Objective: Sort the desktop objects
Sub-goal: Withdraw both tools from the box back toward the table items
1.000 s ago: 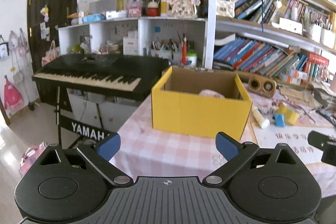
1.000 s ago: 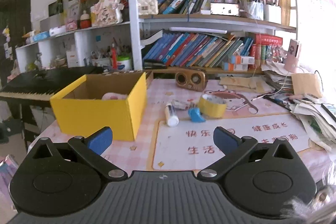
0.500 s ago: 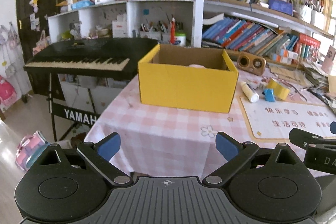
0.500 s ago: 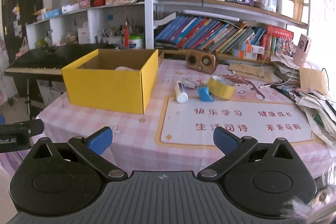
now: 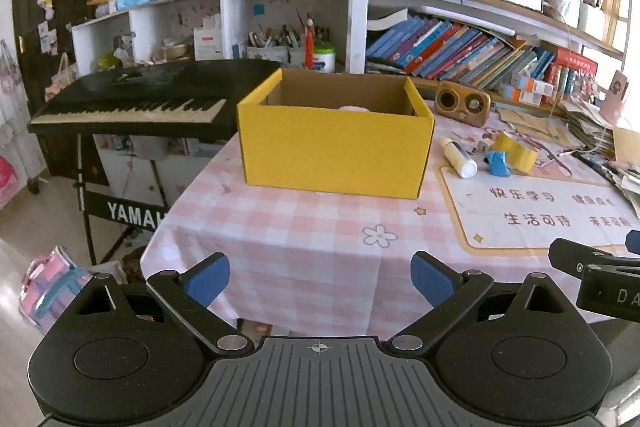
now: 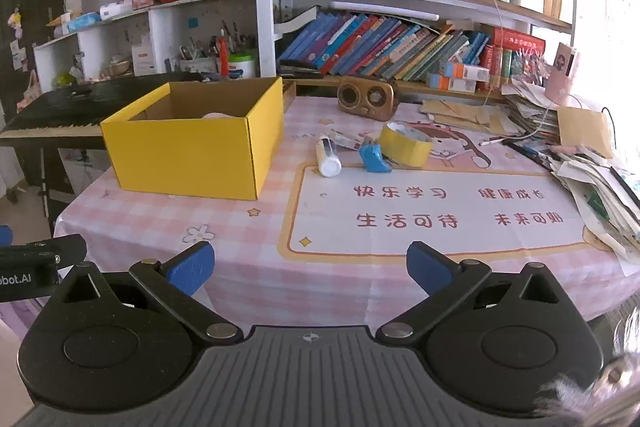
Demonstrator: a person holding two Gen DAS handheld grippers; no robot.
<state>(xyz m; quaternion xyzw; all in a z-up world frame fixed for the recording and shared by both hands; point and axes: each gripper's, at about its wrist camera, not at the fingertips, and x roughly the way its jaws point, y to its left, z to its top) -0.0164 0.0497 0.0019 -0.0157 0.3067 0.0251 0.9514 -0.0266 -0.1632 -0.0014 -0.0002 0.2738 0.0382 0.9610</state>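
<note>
A yellow cardboard box [image 5: 336,147] [image 6: 192,153] stands open on the pink checked tablecloth, with a pale pink thing [image 6: 216,115] partly visible inside. Right of it lie a white glue bottle [image 6: 328,157] [image 5: 458,157], a small blue object [image 6: 374,159] [image 5: 497,163] and a yellow tape roll [image 6: 406,145] [image 5: 516,151]. My left gripper [image 5: 320,277] is open and empty, near the table's front edge. My right gripper [image 6: 310,267] is also open and empty, held over the front of the white mat [image 6: 440,215].
A wooden speaker [image 6: 367,98] sits at the back of the table. Stacked papers [image 6: 592,179] crowd the right edge. Bookshelves [image 6: 400,43] rise behind. A black keyboard on a stand [image 5: 132,103] stands left of the table, a pink bag [image 5: 52,287] on the floor.
Both grippers have pulled back from the table, so the box and the small objects look farther away. Both jaws stay open and empty.
</note>
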